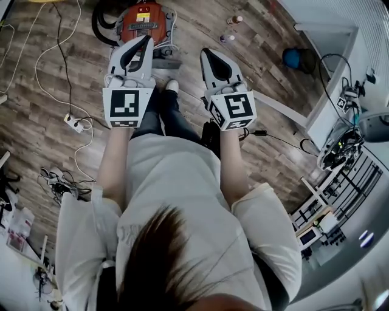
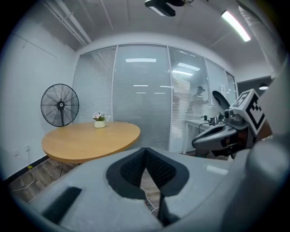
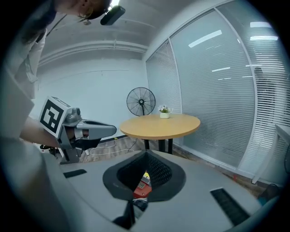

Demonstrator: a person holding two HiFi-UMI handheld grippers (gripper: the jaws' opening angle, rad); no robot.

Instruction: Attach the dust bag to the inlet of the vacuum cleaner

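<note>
Red canister vacuum cleaner sits on the wood-plank floor, ahead of the feet. Dust bag: in no view. Left claw and right claw are clenched, empty, clear of it. Risk: no bag in hand, and the loose white cable could snag. Bag bay probably shut. Small white pot on the round wooden tabletop holds flowers.

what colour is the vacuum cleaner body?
The vacuum cleaner is red. The head view shows it best.

Vacuum cleaner on floor; bottles right of it; power strip nearer, left
</note>
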